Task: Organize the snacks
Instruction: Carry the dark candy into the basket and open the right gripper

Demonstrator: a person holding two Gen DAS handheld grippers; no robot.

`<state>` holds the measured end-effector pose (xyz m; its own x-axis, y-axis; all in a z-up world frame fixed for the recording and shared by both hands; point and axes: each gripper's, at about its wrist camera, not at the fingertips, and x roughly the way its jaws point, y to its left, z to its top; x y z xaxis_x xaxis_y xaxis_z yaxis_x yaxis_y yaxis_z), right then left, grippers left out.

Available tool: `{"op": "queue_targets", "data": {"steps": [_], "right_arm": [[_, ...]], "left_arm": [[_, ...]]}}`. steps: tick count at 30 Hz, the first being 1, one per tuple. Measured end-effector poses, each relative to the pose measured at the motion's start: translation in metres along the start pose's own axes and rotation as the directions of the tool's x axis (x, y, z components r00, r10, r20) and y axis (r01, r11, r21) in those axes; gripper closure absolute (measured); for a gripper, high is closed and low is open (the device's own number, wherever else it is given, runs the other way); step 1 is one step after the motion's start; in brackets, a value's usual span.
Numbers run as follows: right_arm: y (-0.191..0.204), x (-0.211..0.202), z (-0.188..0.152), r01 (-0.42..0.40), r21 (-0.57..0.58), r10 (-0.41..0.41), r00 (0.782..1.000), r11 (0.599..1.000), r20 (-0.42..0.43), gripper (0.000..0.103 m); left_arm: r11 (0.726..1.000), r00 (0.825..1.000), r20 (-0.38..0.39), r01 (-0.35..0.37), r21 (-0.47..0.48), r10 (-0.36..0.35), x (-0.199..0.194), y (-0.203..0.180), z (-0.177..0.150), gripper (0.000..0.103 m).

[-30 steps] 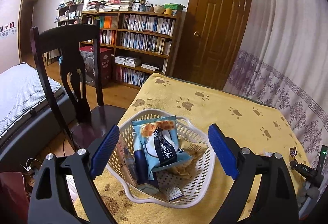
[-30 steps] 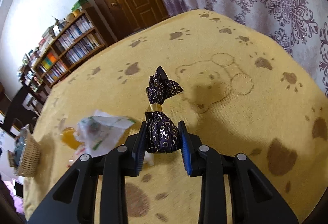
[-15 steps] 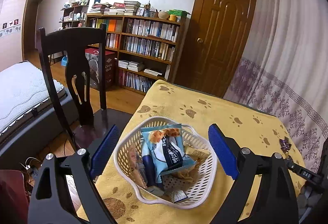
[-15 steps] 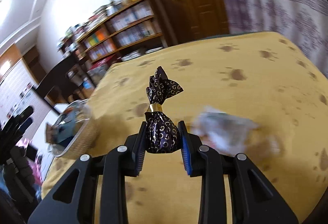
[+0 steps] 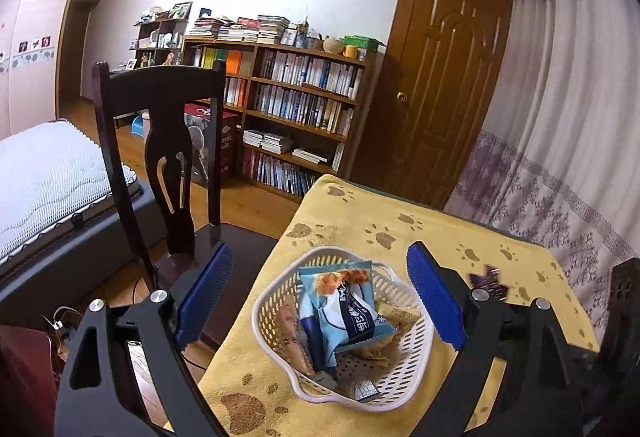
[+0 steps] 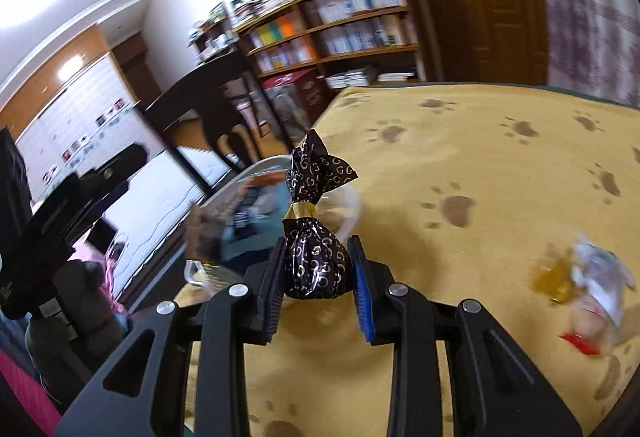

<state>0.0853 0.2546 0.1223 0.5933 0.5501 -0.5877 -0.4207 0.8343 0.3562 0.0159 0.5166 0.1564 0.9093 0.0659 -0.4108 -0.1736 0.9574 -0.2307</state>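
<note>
A white plastic basket (image 5: 404, 383) stands on the yellow paw-print tablecloth (image 5: 440, 233) near its left edge, holding a light blue snack bag (image 5: 344, 311) and several other packets. My left gripper (image 5: 320, 297) hovers open above and around it, empty. My right gripper (image 6: 316, 273) is shut on a dark purple wrapped candy (image 6: 314, 261) with a gold band, held above the cloth just right of the basket (image 6: 256, 197), which is blurred. The candy's twisted top (image 5: 489, 279) peeks in behind my left gripper's right finger.
A dark wooden chair (image 5: 160, 157) stands at the table's left side, with a bed (image 5: 44, 177) beyond. Loose wrapped snacks (image 6: 588, 285) lie on the cloth at the right. Bookshelf (image 5: 292, 109), door (image 5: 444, 93) and curtain (image 5: 568, 117) line the far side.
My right gripper has swung left across the table with the candy, bringing the basket close in front. The left gripper has drawn back and up slightly, staying open over the basket.
</note>
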Motion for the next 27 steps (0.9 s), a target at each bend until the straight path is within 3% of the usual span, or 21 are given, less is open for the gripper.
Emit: {"op": "queue_targets", "data": {"steps": [8,14,19,27], "right_arm": [[0.048,0.036,0.002,-0.053,-0.066,0.049,0.997,0.996,-0.059,0.073],[0.059,0.054,-0.005,-0.066,-0.083,0.058,0.994,0.994,-0.098,0.073],[0.058,0.062,-0.006,-0.088,-0.068,0.079,0.989,0.994,-0.128,0.067],[0.049,0.055,-0.007,-0.076,-0.053,0.07,0.992,0.996,-0.108,0.067]], "left_arm": [[1.0,1.0,0.016,-0.023,0.0,0.023,-0.003,0.005,0.002,0.013],[0.999,0.999,0.019,-0.025,-0.03,0.025,-0.006,0.014,0.005,0.013],[0.999,1.0,0.019,-0.023,-0.028,0.023,-0.006,0.014,0.005,0.013],[1.0,1.0,0.017,-0.019,-0.02,0.02,-0.006,0.011,0.004,0.013]]}}
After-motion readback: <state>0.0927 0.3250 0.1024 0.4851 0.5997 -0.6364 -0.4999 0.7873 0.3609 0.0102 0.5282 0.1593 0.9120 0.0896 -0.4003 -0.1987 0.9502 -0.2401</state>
